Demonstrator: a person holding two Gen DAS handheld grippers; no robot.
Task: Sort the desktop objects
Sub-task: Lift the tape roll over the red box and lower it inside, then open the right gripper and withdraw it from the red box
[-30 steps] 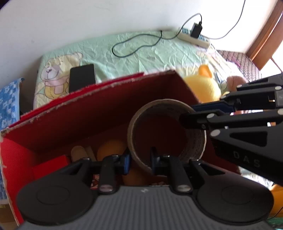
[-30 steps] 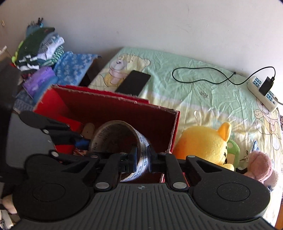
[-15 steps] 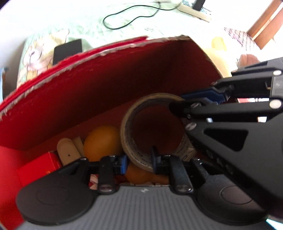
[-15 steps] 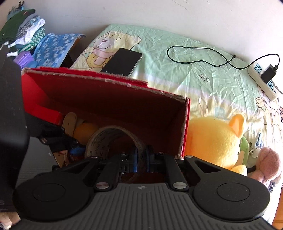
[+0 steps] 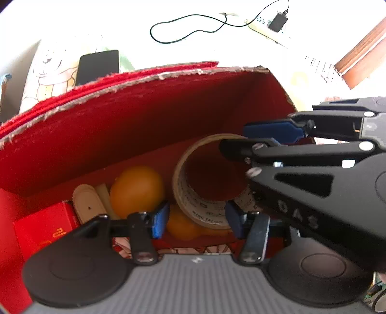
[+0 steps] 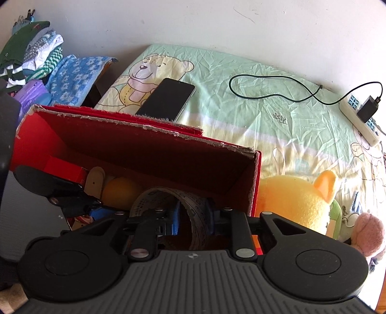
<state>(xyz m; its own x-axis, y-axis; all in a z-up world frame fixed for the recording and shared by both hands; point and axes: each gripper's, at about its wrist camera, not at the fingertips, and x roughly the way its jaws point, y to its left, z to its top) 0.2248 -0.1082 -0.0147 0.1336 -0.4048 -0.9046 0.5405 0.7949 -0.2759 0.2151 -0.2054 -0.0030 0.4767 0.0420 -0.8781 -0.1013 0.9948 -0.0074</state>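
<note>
You've lowered the tape roll [image 5: 207, 183] into the red box [image 5: 144, 116], lower centre of frame, both jaws just opening: left gripper [image 5: 196, 217] released, right gripper [image 6: 191, 217] loosened astride its wall, letting it settle.

A plain white plastered wall [image 6: 193, 21] rises beyond the gripper. Ahead of it spreads a crinkled pale-green sheet printed with a teddy bear [image 6: 253, 96], bright with daylight. Far ahead to the right, a white power strip [image 6: 359, 118] lies by the wall. Left of the gripper sits a stack of folded striped clothes [image 6: 31, 55]. A brown wooden frame [image 5: 364, 53] shows far right.
</note>
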